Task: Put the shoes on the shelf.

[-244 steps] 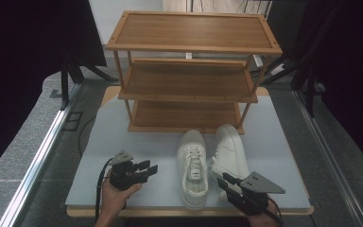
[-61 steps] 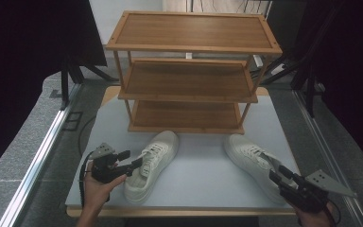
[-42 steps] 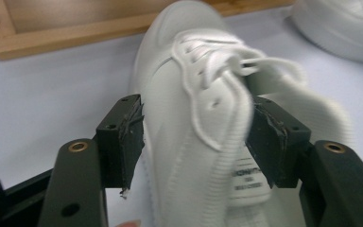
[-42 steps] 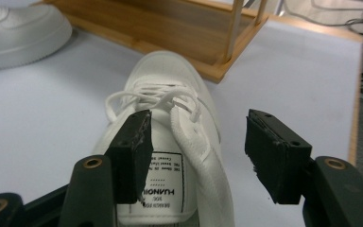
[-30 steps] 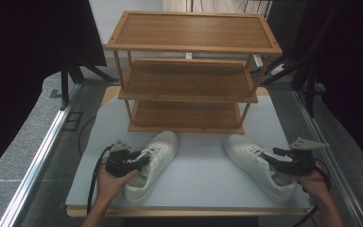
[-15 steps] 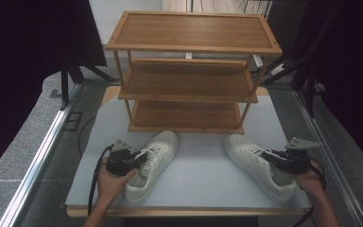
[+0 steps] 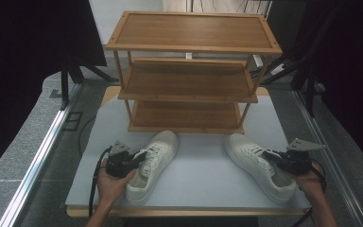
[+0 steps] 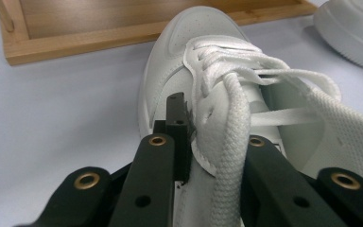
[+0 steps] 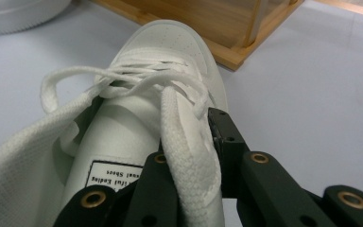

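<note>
In the left gripper view, the shoe's heel is cut off by the bottom and right edges, and the left shoe (image 8: 208, 109) hides the inner pad of one black jaw behind its collar wall. The other shoe (image 8: 354, 28), to the right of that shoe, is cut by the top right corner, so just its toe shows. The wooden rack (image 8: 123, 23) beyond the shoe is cut by the top edge.

In the right gripper view, the right shoe (image 9: 170, 75) loses its heel past the bottom edge. The label (image 9: 116, 175) on its insole reads upside down and is partly covered by a jaw; its print is too small to read.
</note>
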The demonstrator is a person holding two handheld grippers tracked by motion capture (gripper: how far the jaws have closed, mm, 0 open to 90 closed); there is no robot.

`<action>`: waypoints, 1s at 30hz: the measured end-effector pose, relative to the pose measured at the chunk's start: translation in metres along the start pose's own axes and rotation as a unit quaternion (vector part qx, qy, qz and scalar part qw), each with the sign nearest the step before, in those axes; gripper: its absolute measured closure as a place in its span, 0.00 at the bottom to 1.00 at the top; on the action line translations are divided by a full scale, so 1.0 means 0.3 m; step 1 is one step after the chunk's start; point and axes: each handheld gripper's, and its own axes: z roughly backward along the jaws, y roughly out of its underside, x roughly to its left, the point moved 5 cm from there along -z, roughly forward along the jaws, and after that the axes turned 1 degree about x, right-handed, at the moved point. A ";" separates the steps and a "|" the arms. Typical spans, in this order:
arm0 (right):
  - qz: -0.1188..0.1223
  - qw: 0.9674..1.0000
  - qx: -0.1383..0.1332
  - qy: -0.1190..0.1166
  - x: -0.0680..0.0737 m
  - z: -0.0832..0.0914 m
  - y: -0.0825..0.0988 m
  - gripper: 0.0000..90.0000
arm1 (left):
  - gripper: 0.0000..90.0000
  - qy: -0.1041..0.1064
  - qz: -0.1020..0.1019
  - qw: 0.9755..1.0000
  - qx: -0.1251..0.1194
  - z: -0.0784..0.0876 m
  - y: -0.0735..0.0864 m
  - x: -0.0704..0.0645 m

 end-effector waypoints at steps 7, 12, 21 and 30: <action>-0.032 0.999 -0.030 -0.016 0.034 0.026 0.002 0.91 | 0.90 0.062 0.036 0.996 -0.048 0.056 -0.032 -0.009; -0.087 0.993 -0.080 -0.020 0.056 0.054 -0.027 0.91 | 0.90 0.101 0.062 0.990 -0.078 0.099 -0.063 -0.024; -0.146 0.979 -0.137 -0.038 0.105 0.088 -0.079 0.91 | 0.90 0.126 0.078 0.981 -0.123 0.155 -0.118 -0.047; -0.157 0.970 -0.181 -0.041 0.172 0.130 -0.164 0.91 | 0.90 0.138 0.077 0.977 -0.147 0.181 -0.188 -0.088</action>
